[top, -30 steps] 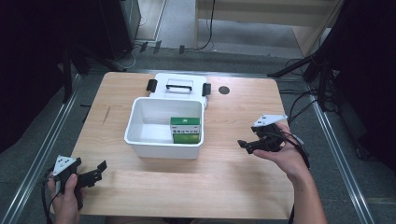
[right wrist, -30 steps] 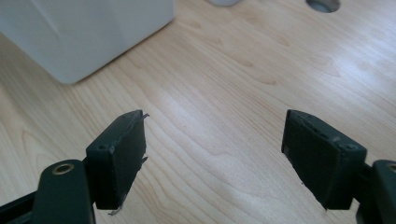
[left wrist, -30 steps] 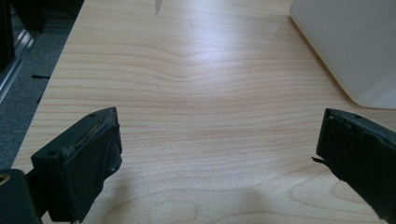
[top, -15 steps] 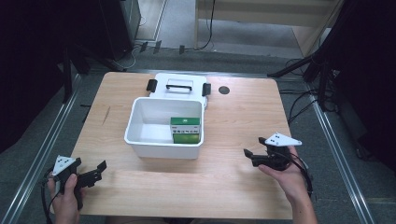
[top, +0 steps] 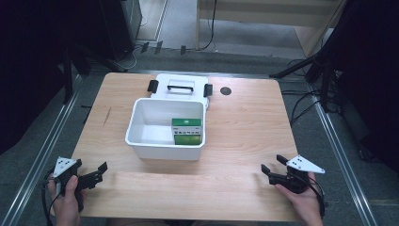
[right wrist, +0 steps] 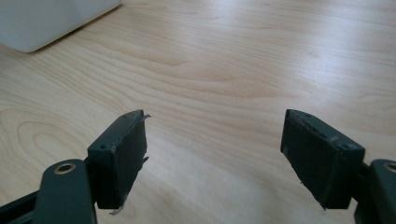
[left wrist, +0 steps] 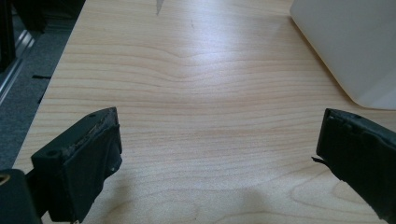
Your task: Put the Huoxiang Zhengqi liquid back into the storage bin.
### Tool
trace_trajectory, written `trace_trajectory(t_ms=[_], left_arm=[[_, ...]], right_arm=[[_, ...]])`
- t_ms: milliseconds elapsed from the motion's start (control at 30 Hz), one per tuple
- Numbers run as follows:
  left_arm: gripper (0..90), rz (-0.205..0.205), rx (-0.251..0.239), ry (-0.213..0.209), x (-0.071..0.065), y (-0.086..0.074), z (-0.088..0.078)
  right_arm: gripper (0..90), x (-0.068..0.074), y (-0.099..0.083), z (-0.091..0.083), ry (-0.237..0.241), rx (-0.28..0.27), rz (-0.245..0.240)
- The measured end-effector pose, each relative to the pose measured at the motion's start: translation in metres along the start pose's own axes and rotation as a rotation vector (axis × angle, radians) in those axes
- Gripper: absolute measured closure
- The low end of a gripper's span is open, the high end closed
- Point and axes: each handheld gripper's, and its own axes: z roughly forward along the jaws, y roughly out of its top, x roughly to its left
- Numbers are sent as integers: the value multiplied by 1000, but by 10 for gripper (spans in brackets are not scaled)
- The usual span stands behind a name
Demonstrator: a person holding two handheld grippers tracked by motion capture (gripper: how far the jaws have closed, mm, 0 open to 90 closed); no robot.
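High view, left tool (top: 96,172) jaws apart, right tool (top: 273,165) jaws apart, both empty, near white bin (top: 164,147).

A: The bin (top: 165,141)?
B: White, with a white lid (top: 180,86) and black clips. The box (top: 187,130) inside is green and white.
A: The surface (top: 244,127)?
B: Pale wood grain. Both grippers (top: 274,165) (top: 99,172) are black, grey-plated.

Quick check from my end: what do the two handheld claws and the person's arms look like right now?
Both claws are black with two blocky black fingers. The left claw and right claw each carry a pale grey three-cornered plate with small dark dots on top. A dark cable loops from each by the hand. The finger pads look worn, with frayed edges. No sleeves show on the forearms.
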Motion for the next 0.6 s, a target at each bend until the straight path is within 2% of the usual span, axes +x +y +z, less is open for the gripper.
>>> trace_trajectory(t_ms=[167, 267, 333, 433, 600], left_arm=[[11, 2, 1, 1, 0, 0, 0], [11, 4, 2, 2, 0, 0, 0], [11, 7, 3, 0, 0, 0, 0], [11, 8, 6, 3, -1, 0, 0], [11, 11, 8, 6, -1, 0, 0]], right_arm=[[250, 0, -7, -18, -37, -49, 38], [193, 0, -14, -29, -26, -63, 55], [142, -2, -18, -33, -36, -73, 97], [133, -5, -24, -37, -52, -93, 156], [128, -4, -25, -39, -58, -99, 153]])
